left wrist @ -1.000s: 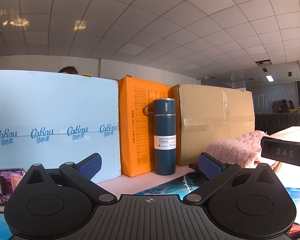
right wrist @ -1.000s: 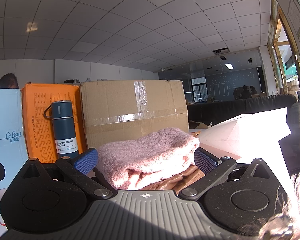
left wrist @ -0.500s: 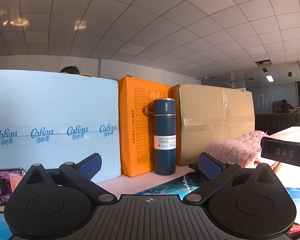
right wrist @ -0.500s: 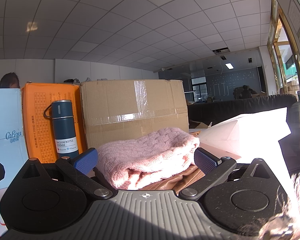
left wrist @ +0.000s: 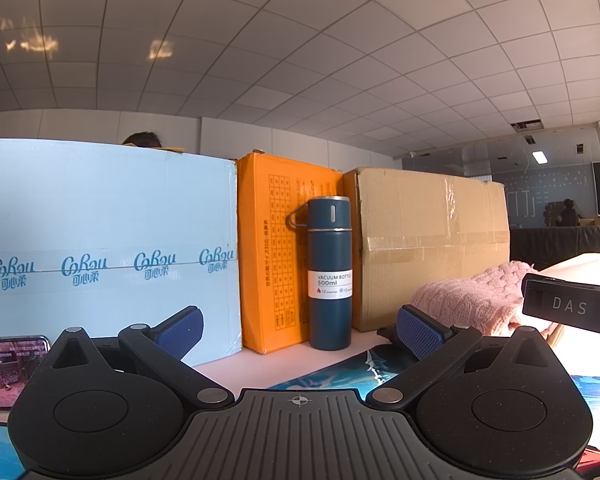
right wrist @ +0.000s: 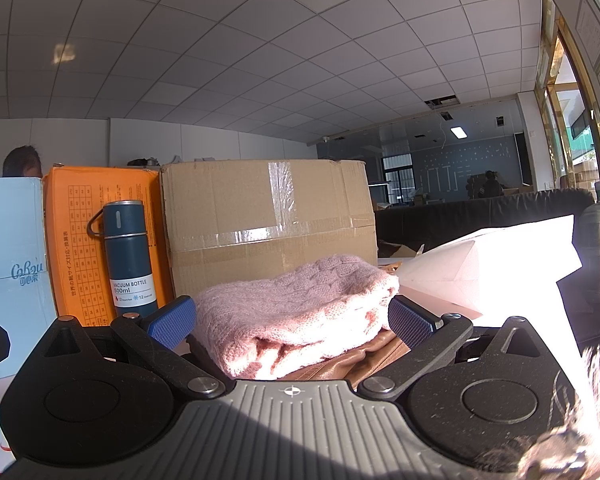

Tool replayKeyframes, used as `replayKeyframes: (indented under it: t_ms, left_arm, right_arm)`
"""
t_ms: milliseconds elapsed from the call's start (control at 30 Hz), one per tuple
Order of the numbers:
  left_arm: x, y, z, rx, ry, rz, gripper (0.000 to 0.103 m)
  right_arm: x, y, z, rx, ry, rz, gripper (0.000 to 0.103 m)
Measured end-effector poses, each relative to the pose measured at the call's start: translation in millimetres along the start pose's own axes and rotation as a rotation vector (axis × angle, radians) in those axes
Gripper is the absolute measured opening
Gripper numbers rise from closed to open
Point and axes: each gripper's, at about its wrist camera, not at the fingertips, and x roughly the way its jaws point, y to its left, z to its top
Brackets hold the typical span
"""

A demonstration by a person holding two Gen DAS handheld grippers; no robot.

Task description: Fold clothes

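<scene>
A folded pink knit sweater (right wrist: 296, 312) lies on a brown garment (right wrist: 348, 364), straight ahead of my right gripper (right wrist: 292, 322). That gripper is open, its blue pads on either side of the sweater without gripping it. The sweater also shows at the right of the left wrist view (left wrist: 476, 300). My left gripper (left wrist: 300, 332) is open and empty, low over the table, pointing at the boxes. The right gripper's body, marked DAS (left wrist: 572, 306), shows at the right of the left wrist view.
A blue vacuum bottle (left wrist: 330, 272) stands before an orange box (left wrist: 276, 248), between a light blue box (left wrist: 100, 248) and a brown carton (left wrist: 432, 240). A phone (left wrist: 8, 368) lies at left. A blue printed mat (left wrist: 340, 372) covers the table. A white sheet (right wrist: 492, 264) lies right.
</scene>
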Motion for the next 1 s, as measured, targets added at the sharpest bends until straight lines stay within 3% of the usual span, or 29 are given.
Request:
replayKeyframes:
  t_ms: [1000]
  left_arm:
    - [0.9,0.4,1.0,-0.010,0.007,-0.012,0.103]
  right_arm:
    - [0.9,0.0,-1.0,0.001,-0.002,0.001,0.103]
